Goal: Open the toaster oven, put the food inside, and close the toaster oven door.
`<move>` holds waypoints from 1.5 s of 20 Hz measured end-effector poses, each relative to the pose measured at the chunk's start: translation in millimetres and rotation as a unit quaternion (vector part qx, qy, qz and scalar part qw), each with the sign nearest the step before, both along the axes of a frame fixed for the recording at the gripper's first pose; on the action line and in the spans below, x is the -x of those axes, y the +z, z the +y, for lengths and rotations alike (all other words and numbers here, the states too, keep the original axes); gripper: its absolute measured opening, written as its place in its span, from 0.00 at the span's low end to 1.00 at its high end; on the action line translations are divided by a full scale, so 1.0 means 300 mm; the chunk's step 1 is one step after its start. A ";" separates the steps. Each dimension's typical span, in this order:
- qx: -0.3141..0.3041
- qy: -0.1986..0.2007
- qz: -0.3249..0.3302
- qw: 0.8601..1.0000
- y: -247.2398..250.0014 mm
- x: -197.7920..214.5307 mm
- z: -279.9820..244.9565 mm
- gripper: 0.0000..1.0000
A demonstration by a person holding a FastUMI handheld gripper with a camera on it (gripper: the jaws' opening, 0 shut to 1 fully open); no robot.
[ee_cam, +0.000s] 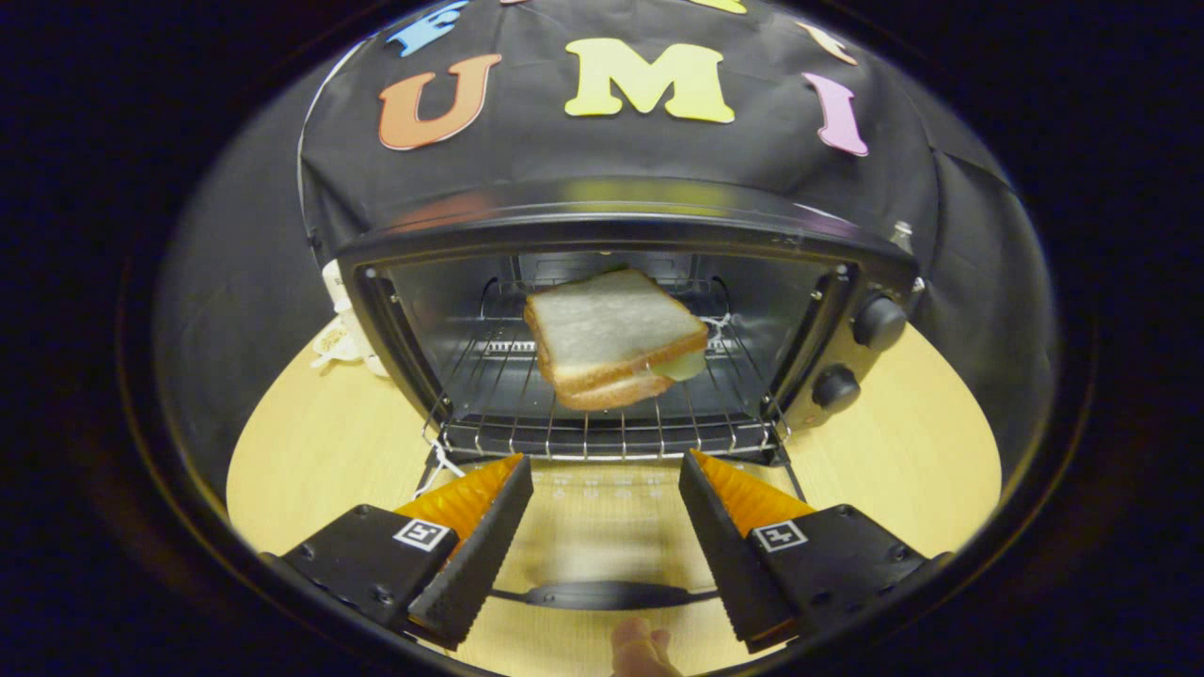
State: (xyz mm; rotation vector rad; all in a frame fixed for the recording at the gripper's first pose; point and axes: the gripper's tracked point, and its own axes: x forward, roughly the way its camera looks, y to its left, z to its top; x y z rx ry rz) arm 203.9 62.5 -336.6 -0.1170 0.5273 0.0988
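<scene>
A black toaster oven stands open on a light wooden table. Its glass door lies folded down flat toward me, with the door handle nearest me, between my fingers. A sandwich of white bread with a pale filling rests on the wire rack inside the oven. My gripper is open, hovering above the lowered door, its fingertips just short of the rack's front edge. Nothing is between the fingers.
Two round knobs sit on the oven's right front panel. A white object lies on the table beside the oven's left side. Part of a person's hand shows below the door handle. Black cloth hangs behind the oven.
</scene>
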 end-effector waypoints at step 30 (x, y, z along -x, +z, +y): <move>-0.001 -0.025 0.006 1.000 -0.228 0.289 -0.098 1.00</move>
